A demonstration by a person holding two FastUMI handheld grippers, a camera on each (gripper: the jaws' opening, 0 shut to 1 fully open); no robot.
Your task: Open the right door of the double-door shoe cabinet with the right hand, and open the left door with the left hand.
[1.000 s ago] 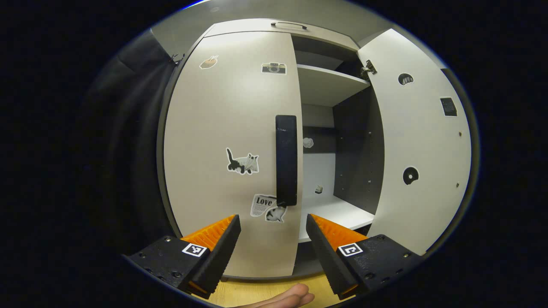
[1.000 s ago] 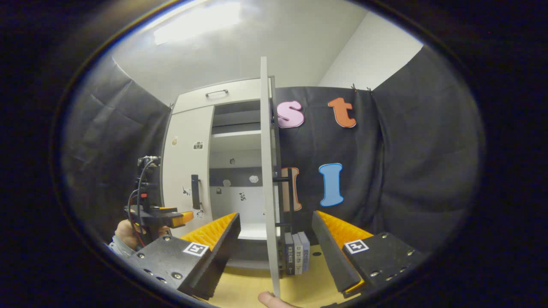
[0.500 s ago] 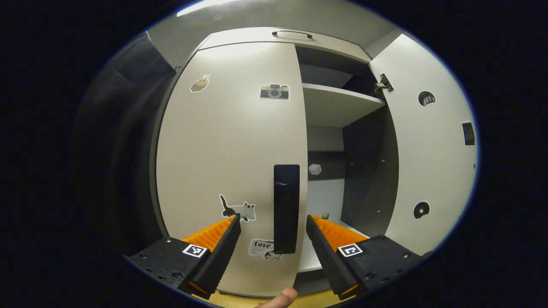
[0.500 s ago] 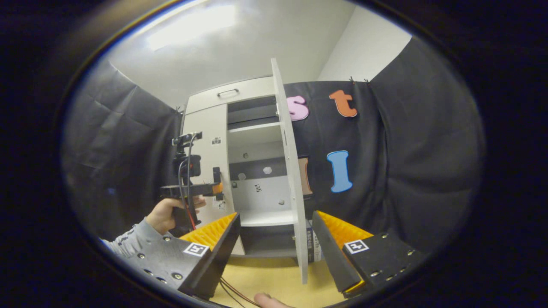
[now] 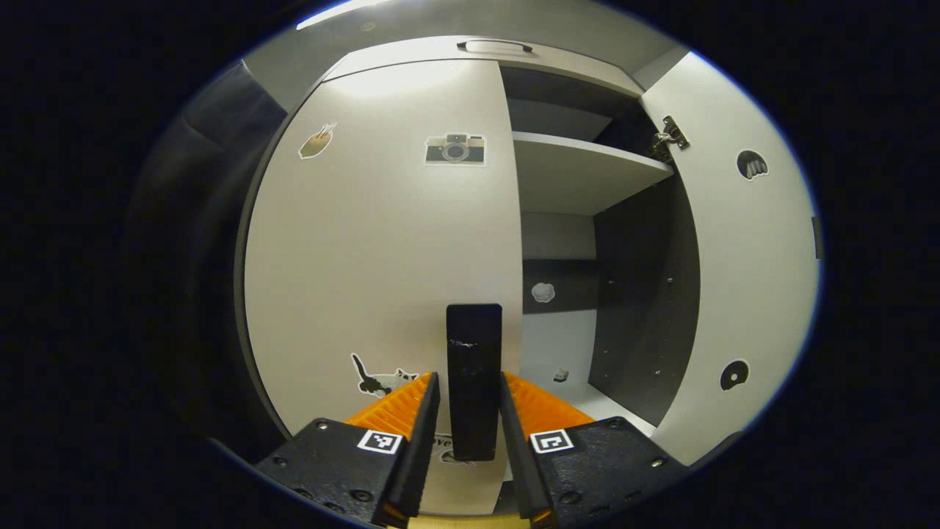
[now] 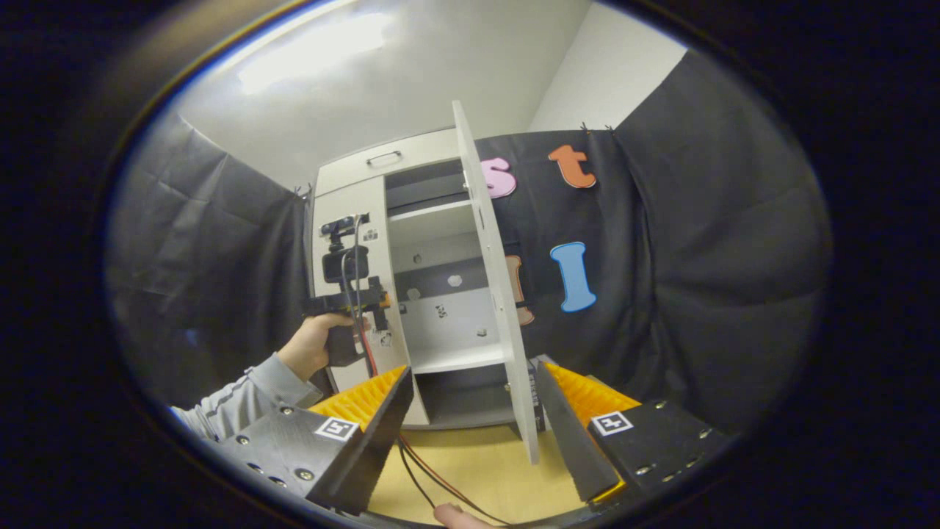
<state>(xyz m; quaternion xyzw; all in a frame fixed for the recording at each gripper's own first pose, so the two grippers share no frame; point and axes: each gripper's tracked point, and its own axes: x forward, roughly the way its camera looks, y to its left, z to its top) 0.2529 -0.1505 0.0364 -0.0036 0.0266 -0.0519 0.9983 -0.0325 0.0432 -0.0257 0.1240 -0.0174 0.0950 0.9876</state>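
Left gripper (image 5: 470, 411) sits with its two fingers drawn narrow around the black vertical handle (image 5: 474, 378) of the left door (image 5: 382, 250); the handle stands between the fingers (image 5: 422, 419), which flank it closely on both sides, though firm pressing on it cannot be told for sure. Just behind the handle is the pale face of the left door, shut flat against the shoe cabinet (image 5: 580, 169), with a cat sticker (image 5: 378, 380) just left of the gripper's tips and a camera sticker (image 5: 455, 149) higher up. Right of the gripper and farther in, the cabinet's right half stands exposed: a white shelf (image 5: 580, 165) above, a dark side wall and a pale floor below. Farther right still, the right door (image 5: 742, 279) is swung out wide, its inner face turned to the camera. In the right gripper view, the right gripper (image 6: 470, 419) hangs wide apart and empty, well back from the cabinet, above a wooden floor (image 6: 470, 470); the swung-out right door (image 6: 496, 294) shows edge-on between its fingers but farther off, not touched by them. Beyond and to its left, a person's hand (image 6: 312, 345) in a grey sleeve (image 6: 235, 400) holds the left gripper (image 6: 371, 301) up at the left door's handle.
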